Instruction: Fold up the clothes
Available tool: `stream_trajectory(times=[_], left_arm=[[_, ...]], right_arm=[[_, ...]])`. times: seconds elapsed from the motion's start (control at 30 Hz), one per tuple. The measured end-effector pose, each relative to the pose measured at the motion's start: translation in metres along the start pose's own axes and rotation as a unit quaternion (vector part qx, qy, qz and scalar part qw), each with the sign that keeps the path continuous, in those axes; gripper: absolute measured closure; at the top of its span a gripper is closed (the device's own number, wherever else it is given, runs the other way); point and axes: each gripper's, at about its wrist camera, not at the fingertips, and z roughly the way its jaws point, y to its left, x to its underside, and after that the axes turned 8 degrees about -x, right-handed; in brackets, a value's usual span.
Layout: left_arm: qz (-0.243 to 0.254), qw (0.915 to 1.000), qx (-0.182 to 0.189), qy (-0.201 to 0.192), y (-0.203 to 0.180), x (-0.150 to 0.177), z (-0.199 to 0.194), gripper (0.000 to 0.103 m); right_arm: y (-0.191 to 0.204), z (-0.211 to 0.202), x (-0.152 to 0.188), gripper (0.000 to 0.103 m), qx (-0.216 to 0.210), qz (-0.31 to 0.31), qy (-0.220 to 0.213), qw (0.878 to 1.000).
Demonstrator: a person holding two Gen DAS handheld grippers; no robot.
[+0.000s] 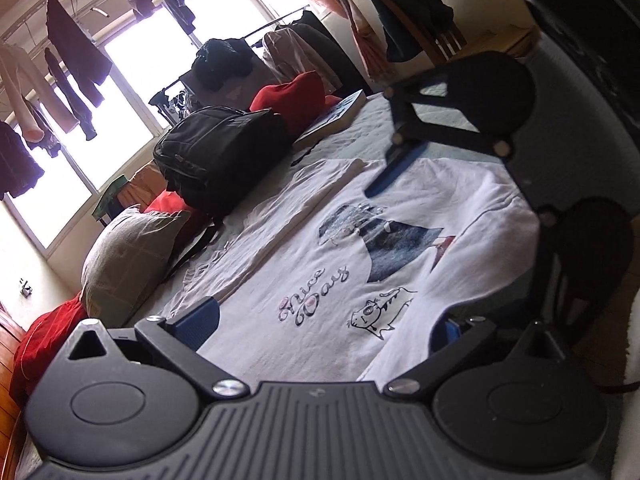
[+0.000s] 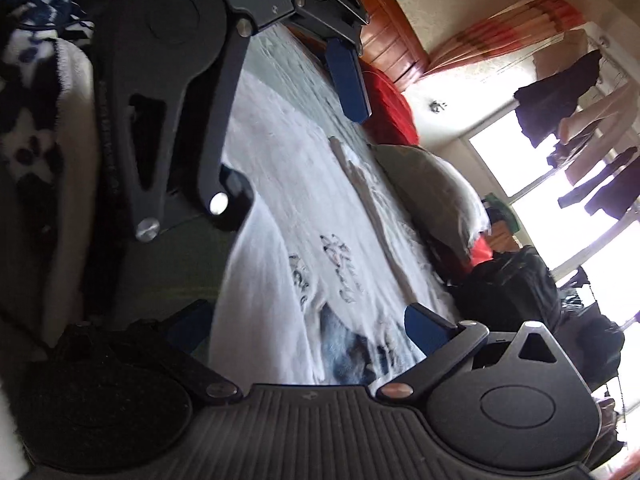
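Here, white T-shirt (image 1: 360,240) lies flat on bed (image 1: 440,120), print up, centre of left wrist frame. Left gripper (image 1: 324,328) at bottom edge, blue fingers wide apart, shirt hem between them. Right gripper (image 1: 394,168) upper right, jaws spread over collar end. Black backpack (image 1: 224,152) left of centre beside shirt.

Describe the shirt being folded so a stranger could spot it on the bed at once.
Start at the bed with its pale quilted cover, and look to the middle of it, beside the black backpack. The white T-shirt lies spread flat there. Unlike the plain grey pillow and red cushions nearby, it carries a "Nice Day" print and a small cartoon animal.
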Motion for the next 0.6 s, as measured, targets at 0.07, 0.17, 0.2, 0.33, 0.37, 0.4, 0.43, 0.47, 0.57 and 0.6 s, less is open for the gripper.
stream_trajectory(times=[0.07,0.17,0.2,0.33,0.37,0.4,0.43,0.47,0.57,0.6], left_arm=[[-0.002,0.9999,0.014,0.001,-0.001,0.005,-0.002,0.001],[0.005,0.9995,0.029,0.01,-0.008,0.016,-0.003,0.001],[0.009,0.9997,0.02,0.013,-0.008,0.018,-0.002,0.001],[0.023,0.9993,-0.015,0.027,-0.008,0.028,-0.001,0.001],[0.027,0.9989,-0.024,0.03,-0.008,0.031,-0.001,0.001],[0.03,0.9984,-0.033,0.033,-0.008,0.034,0.0,0.001],[0.034,0.9979,-0.042,0.036,-0.008,0.036,0.0,0.001],[0.037,0.9972,-0.051,0.04,-0.008,0.039,0.001,0.001],[0.052,0.9947,-0.074,0.049,-0.007,0.046,0.002,0.001],[0.059,0.9937,-0.08,0.052,-0.005,0.048,0.002,0.001]], right_arm=[[-0.005,0.0,-0.002,0.0,0.035,0.009,0.002,0.999],[-0.017,-0.004,0.001,0.0,0.062,0.028,0.002,0.998],[-0.02,-0.007,0.002,0.0,0.063,0.036,-0.001,0.997],[-0.022,-0.01,0.002,0.0,0.066,0.039,-0.003,0.997],[-0.021,-0.01,0.002,0.0,0.068,0.037,-0.002,0.997],[-0.021,-0.009,0.002,0.0,0.067,0.036,-0.001,0.997],[-0.02,-0.008,0.002,0.0,0.065,0.035,0.0,0.997],[-0.019,-0.008,0.002,0.0,0.064,0.035,0.0,0.997],[-0.02,-0.008,0.004,0.0,0.06,0.041,0.001,0.997],[-0.021,-0.008,0.005,0.0,0.06,0.044,0.0,0.997]])
